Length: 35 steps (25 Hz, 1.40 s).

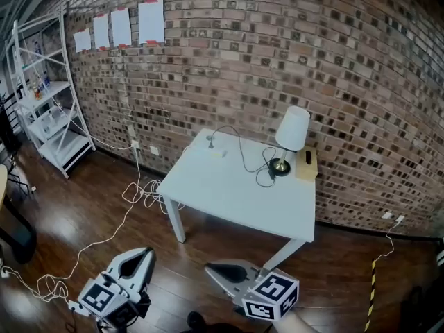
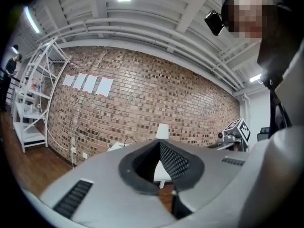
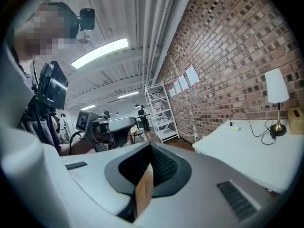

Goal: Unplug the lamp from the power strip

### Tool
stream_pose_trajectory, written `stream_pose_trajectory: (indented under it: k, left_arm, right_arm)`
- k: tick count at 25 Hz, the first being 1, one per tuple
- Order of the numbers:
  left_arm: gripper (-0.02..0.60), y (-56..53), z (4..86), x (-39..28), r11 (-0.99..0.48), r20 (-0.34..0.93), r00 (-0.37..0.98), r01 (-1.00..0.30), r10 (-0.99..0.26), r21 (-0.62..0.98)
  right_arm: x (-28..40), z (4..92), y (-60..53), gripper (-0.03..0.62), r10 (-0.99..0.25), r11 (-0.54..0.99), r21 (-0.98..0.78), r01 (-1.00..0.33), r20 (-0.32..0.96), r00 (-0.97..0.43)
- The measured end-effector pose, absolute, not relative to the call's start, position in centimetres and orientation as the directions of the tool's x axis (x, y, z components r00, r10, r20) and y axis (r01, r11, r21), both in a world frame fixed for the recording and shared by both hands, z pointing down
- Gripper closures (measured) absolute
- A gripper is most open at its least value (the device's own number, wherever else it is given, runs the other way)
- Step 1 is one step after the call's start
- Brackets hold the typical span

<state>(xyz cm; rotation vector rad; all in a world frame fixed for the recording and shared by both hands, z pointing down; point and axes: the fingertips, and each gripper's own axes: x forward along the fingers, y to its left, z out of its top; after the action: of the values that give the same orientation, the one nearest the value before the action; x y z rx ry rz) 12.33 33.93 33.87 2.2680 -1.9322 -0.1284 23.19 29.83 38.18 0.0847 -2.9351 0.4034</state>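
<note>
A lamp [image 1: 291, 132] with a white shade stands at the far right corner of a white table [image 1: 229, 193]. Its black cord [image 1: 244, 155] loops across the tabletop to a plug [image 1: 210, 143] near the far left edge; I cannot make out a power strip there. Both grippers hang low over the wooden floor, well short of the table. My left gripper [image 1: 146, 254] is shut and empty, and my right gripper [image 1: 220, 272] is shut and empty too. The lamp [image 2: 162, 131] shows far off beyond the left gripper [image 2: 159, 142]. In the right gripper view the lamp [image 3: 277, 87] stands off to the right of the right gripper [image 3: 149, 147].
A tan box [image 1: 306, 164] sits beside the lamp. White cables [image 1: 135, 193] lie coiled on the floor left of the table, running to wall outlets [image 1: 135, 144]. A white shelf rack [image 1: 52, 109] stands at the far left. A brick wall [image 1: 277, 47] backs the table.
</note>
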Motion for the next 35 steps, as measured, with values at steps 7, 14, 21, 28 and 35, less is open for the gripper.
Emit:
stream_pose_trajectory:
  k: [7, 14, 21, 28, 35]
  left_arm:
    - [0.574, 32.8, 35.3, 7.0, -0.135, 0.093, 0.154, -0.974, -0.984, 0.180]
    - [0.574, 31.3, 36.1, 5.6, -0.170, 0.099, 0.192, -0.966, -0.976, 0.195]
    - [0.574, 29.0, 36.0, 5.1, -0.177, 0.113, 0.200, -0.967, -0.973, 0.182]
    - [0.574, 23.7, 35.7, 4.4, -0.144, 0.124, 0.165, -0.976, -0.979, 0.162]
    - [0.574, 16.8, 34.9, 3.9, -0.112, 0.150, 0.123, -0.990, -0.981, 0.084]
  right_arm:
    - [19.9, 38.8, 27.9, 0.591, -0.086, 0.970, -0.203, -0.136, 0.237, -0.968]
    - [17.8, 39.3, 26.7, 0.591, -0.149, 0.965, -0.172, -0.197, 0.258, -0.955]
    - [17.4, 39.9, 24.5, 0.591, -0.153, 0.960, -0.188, -0.207, 0.265, -0.952]
    - [16.2, 40.5, 19.4, 0.591, -0.108, 0.962, -0.217, -0.162, 0.242, -0.964]
    - [15.4, 40.2, 12.3, 0.591, -0.056, 0.963, -0.244, -0.111, 0.222, -0.973]
